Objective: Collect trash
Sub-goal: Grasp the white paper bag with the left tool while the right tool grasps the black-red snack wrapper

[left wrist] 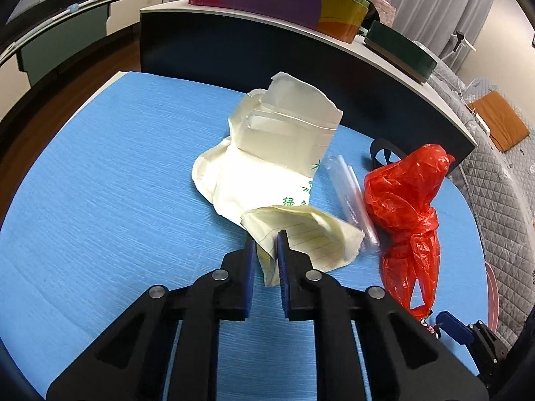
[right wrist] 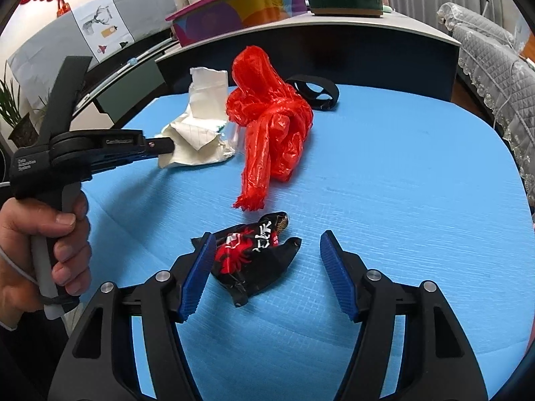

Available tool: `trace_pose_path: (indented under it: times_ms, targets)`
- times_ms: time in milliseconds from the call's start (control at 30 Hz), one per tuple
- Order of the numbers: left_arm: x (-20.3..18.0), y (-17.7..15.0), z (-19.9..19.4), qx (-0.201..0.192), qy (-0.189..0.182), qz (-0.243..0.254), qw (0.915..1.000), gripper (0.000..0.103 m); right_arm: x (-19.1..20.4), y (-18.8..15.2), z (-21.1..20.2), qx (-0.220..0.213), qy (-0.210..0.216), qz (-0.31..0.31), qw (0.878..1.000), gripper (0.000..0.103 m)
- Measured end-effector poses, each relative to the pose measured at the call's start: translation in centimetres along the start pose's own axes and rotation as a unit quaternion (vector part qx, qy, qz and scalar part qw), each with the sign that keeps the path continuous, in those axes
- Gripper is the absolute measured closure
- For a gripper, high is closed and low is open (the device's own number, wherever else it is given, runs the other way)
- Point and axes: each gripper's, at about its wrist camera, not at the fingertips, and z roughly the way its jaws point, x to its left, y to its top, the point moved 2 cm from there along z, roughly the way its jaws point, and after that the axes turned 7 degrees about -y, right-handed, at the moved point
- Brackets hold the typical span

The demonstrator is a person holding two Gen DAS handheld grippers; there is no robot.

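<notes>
Left jaws [left wrist: 265, 239] pinch cream paper [left wrist: 301, 234]; right jaws [right wrist: 265, 247] wide (straddling black wrapper [right wrist: 250, 260], lengthwise away-right).

The left gripper [left wrist: 265, 239] pinches a yellow lined paper [left wrist: 307, 237] on the blue mat [left wrist: 110, 173]. Just behind the paper lies a white bag [left wrist: 267, 153]. A red plastic bag [left wrist: 408, 207] lies to its right.

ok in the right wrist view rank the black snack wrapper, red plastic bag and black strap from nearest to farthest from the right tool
1. black snack wrapper, between the right tool fingers, toward the left one.
2. red plastic bag, mid-table beyond it.
3. black strap, at the far table edge behind the bag.
</notes>
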Motion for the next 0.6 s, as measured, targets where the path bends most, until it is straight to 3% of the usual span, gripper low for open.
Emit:
trace_pose_path:
  times_ms: [167,600]
  targets:
    - [-0.3,0.1,-0.5,-0.006,0.002,0.009,0.9999,0.096,0.1,-0.1,0.7,0.015,-0.011,-0.008,1.0,0.064]
    - [-2.0,0.4,-3.7,-0.034,0.0,0.037,0.9987,0.099,0.0,0.1,-2.2,-0.016,-0.03,-0.016,0.999,0.066]
